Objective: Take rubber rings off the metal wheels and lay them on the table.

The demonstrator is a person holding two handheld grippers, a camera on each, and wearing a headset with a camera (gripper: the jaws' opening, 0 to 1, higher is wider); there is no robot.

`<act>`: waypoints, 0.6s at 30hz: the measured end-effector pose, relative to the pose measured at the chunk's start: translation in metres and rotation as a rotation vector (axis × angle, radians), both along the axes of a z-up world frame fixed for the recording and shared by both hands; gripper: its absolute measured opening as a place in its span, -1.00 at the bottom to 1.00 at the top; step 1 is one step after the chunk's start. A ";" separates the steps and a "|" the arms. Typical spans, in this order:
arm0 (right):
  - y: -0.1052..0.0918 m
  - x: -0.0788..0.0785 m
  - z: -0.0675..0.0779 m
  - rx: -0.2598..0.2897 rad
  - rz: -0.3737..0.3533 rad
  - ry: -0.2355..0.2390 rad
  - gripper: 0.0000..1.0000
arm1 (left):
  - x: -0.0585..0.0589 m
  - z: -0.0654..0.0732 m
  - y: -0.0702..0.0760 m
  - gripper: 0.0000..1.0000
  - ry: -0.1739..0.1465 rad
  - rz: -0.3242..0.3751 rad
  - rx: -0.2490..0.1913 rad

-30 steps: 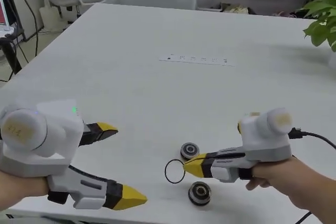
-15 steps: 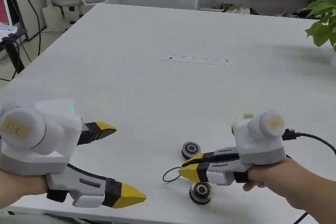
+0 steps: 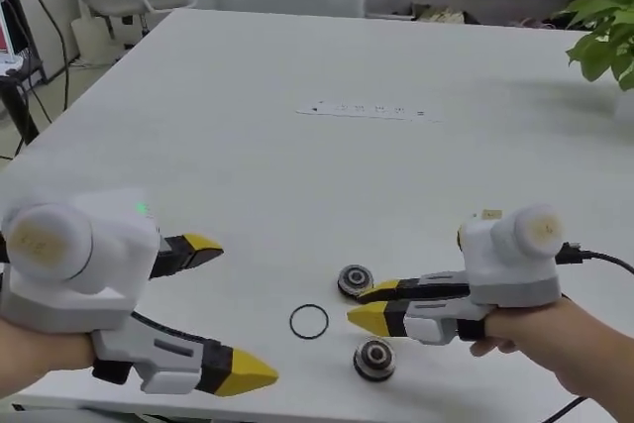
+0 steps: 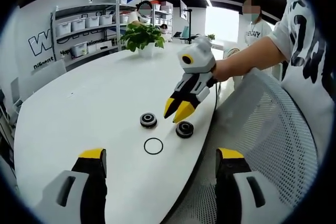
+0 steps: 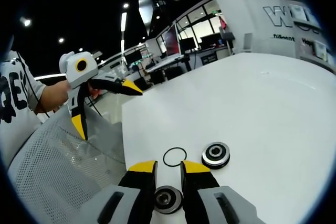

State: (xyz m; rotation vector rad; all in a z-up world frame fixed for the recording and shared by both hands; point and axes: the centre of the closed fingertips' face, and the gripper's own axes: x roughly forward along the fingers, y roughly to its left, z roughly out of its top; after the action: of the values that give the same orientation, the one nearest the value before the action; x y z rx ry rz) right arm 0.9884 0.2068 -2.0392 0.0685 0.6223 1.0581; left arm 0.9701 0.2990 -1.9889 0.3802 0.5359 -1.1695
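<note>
Now, where does the rubber ring (image 3: 309,322) lie? — M.

Flat on the white table (image 3: 297,175), free of both wheels. Head view: it sits between the two grippers, just left of the right gripper (image 3: 365,305) tips and not touching them. — R.

Wheels? — M.

Two metal wheels, both lying flat near the table's front edge. The farther wheel (image 3: 355,280) is just beyond the right gripper's upper tip. The nearer wheel (image 3: 375,358) is below its lower tip. In the right gripper view the nearer one (image 5: 168,199) shows through the slot between the jaws, with the ring (image 5: 175,156) ahead and the other wheel (image 5: 216,154) beside it. I cannot tell whether either wheel carries a ring. — R.

Right gripper jaws? — M.

Parted by a narrow gap, nothing held, poised above the table. — R.

Left gripper (image 3: 233,309)? — M.

Jaws spread wide, nothing between them, held off to the left and well apart from the ring and wheels. Its own view looks across at the ring (image 4: 153,146), both wheels, and the right gripper (image 4: 176,110) over them. — R.
</note>
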 end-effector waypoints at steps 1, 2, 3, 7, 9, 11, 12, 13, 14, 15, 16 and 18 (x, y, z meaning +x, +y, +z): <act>-0.001 0.000 0.000 0.000 -0.002 -0.001 -0.69 | 0.000 -0.001 -0.001 0.68 0.001 -0.003 0.003; -0.002 0.000 0.000 0.000 -0.004 -0.002 -0.68 | 0.000 -0.001 -0.001 0.68 0.001 -0.005 0.005; -0.005 0.000 0.001 0.000 -0.010 -0.005 -0.67 | 0.000 -0.002 -0.002 0.68 0.003 -0.009 0.007; -0.010 -0.001 0.004 0.009 -0.024 -0.013 -0.65 | 0.001 0.000 -0.009 0.66 0.009 -0.022 -0.001; -0.012 -0.001 0.006 0.013 -0.031 -0.017 -0.64 | 0.003 0.000 -0.012 0.65 0.007 -0.026 -0.001; -0.015 -0.001 0.007 0.016 -0.035 -0.021 -0.63 | 0.003 0.000 -0.015 0.64 0.007 -0.035 0.002; -0.015 -0.002 0.007 0.015 -0.036 -0.023 -0.63 | 0.004 0.000 -0.016 0.64 0.006 -0.040 0.002; -0.016 -0.003 0.007 0.015 -0.036 -0.025 -0.62 | 0.004 0.000 -0.018 0.63 0.006 -0.044 0.002; -0.017 -0.004 0.008 0.016 -0.037 -0.026 -0.62 | 0.004 0.000 -0.020 0.63 0.008 -0.051 0.004; -0.018 -0.004 0.008 0.015 -0.037 -0.027 -0.62 | 0.004 0.000 -0.021 0.61 0.009 -0.055 0.004; -0.020 -0.006 0.008 0.014 -0.038 -0.031 -0.61 | 0.004 -0.001 -0.023 0.60 0.012 -0.065 0.006; -0.021 -0.007 0.007 0.013 -0.038 -0.032 -0.60 | 0.003 -0.001 -0.025 0.57 0.014 -0.073 0.008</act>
State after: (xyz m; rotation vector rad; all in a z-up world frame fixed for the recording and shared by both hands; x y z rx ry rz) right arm 0.9814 0.1858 -2.0320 0.0741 0.5838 1.0251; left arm 0.9731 0.2741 -1.9900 0.4018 0.5431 -1.2416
